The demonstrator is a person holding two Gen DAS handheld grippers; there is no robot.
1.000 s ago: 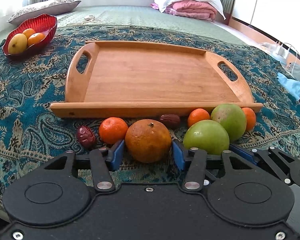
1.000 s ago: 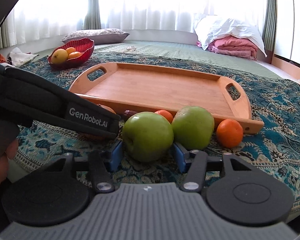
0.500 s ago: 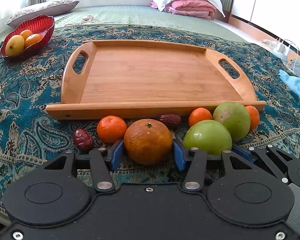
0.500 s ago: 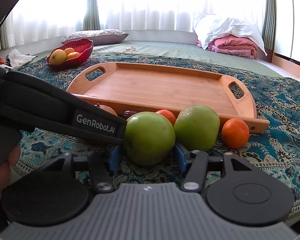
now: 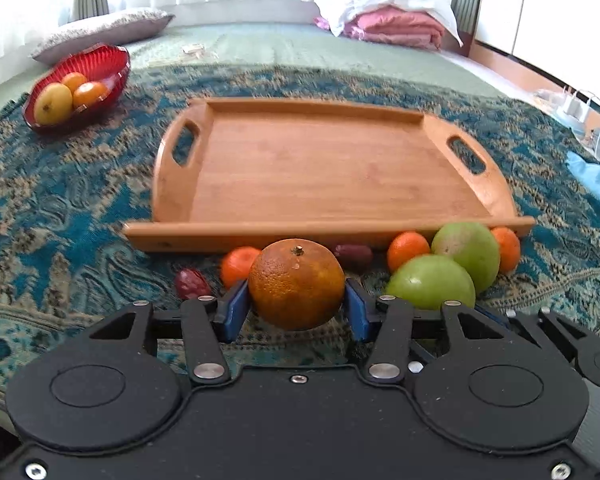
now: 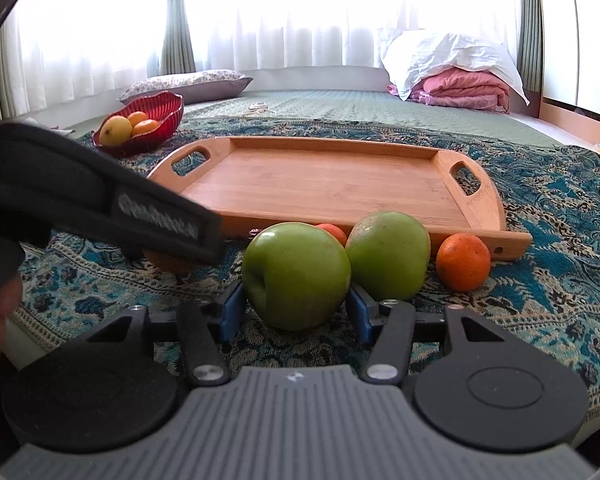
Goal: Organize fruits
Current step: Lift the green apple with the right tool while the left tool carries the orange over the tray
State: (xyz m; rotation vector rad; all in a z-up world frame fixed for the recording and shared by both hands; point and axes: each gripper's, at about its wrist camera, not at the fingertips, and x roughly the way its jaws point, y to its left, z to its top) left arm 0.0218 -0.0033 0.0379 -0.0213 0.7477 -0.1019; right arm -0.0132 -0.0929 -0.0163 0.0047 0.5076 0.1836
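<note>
My left gripper (image 5: 296,310) is shut on a large dull orange (image 5: 296,284) and holds it slightly above the cloth, in front of the empty wooden tray (image 5: 324,168). My right gripper (image 6: 296,312) is shut on a green apple (image 6: 296,274), also raised a little. A second green apple (image 6: 388,254) and a small tangerine (image 6: 463,262) lie beside it by the tray's front edge. In the left wrist view, small tangerines (image 5: 408,246) and two dark red dates (image 5: 192,283) lie on the cloth near the tray.
A red bowl (image 5: 104,62) with yellow and orange fruit stands at the far left on the patterned blue cloth (image 5: 60,208). The left gripper's body (image 6: 100,196) crosses the left of the right wrist view. Pillows and folded bedding lie at the back.
Both grippers have closed on their fruit and lifted it a little off the cloth. The views have risen and tilted, so the tray sits lower and farther.
</note>
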